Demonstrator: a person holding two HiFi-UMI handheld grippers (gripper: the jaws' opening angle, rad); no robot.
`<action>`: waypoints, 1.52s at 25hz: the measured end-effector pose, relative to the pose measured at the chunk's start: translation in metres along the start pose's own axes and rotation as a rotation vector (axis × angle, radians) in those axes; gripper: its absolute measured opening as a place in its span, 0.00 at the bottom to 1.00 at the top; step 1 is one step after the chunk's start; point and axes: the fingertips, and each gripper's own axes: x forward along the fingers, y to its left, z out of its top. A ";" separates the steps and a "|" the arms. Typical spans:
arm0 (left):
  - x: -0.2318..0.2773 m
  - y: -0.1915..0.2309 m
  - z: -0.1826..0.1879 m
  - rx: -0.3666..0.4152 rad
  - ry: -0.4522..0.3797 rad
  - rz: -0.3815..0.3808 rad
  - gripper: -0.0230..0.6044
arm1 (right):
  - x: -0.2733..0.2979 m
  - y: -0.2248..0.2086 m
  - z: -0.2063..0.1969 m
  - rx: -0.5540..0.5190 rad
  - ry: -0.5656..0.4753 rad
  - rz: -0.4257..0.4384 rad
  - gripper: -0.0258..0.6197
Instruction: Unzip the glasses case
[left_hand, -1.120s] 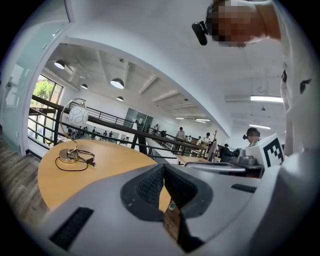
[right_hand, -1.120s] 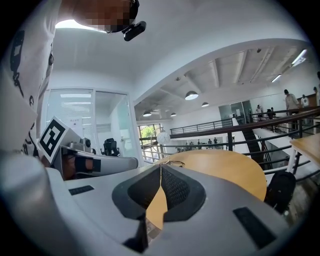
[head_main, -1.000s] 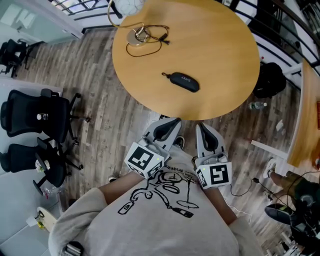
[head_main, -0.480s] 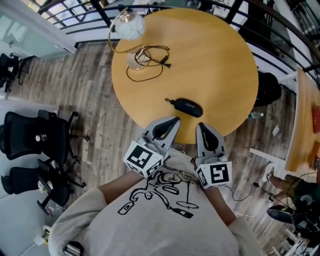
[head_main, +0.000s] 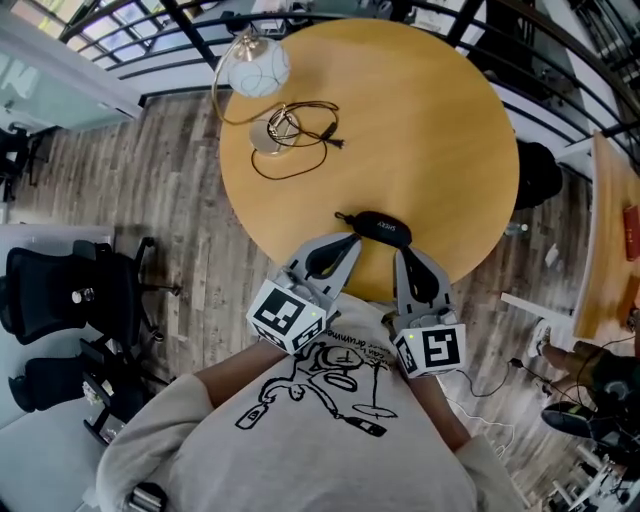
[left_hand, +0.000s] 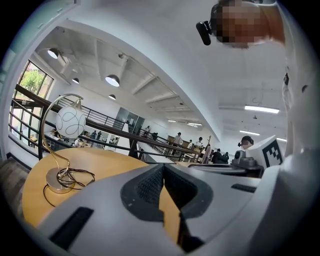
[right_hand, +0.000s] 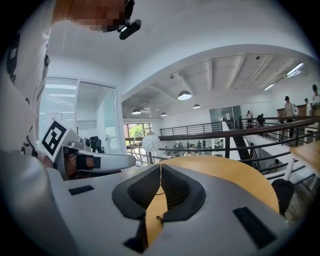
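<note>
The black glasses case (head_main: 383, 228) lies near the front edge of the round wooden table (head_main: 420, 110), its zip pull (head_main: 343, 215) sticking out to the left. My left gripper (head_main: 350, 241) is shut and empty, its tip just short of the case's left end. My right gripper (head_main: 401, 253) is also shut and empty, just short of the case's right half. In the left gripper view the closed left gripper (left_hand: 163, 165) points across the tabletop (left_hand: 100, 160). In the right gripper view the right gripper (right_hand: 160, 166) is closed, and a small dark pull (right_hand: 159, 219) shows through the gap behind the tips.
A globe lamp (head_main: 255, 70) with a round base (head_main: 272, 130) and a coiled cable (head_main: 300, 150) stands at the table's far left. Black office chairs (head_main: 60, 295) are on the floor to the left. A black bag (head_main: 540, 165) and another table (head_main: 610, 230) are to the right.
The person has stepped toward the table. Both shut grippers have come from off the table's edge up to the case.
</note>
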 end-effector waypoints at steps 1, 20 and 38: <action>0.002 0.002 0.000 -0.004 0.000 0.004 0.05 | 0.000 -0.005 -0.001 0.008 0.004 -0.008 0.08; 0.066 0.052 -0.086 -0.112 0.224 0.068 0.05 | 0.056 -0.061 -0.136 -0.306 0.563 0.340 0.28; 0.082 0.086 -0.206 -0.258 0.411 0.126 0.05 | 0.103 -0.089 -0.322 -0.630 0.960 0.486 0.58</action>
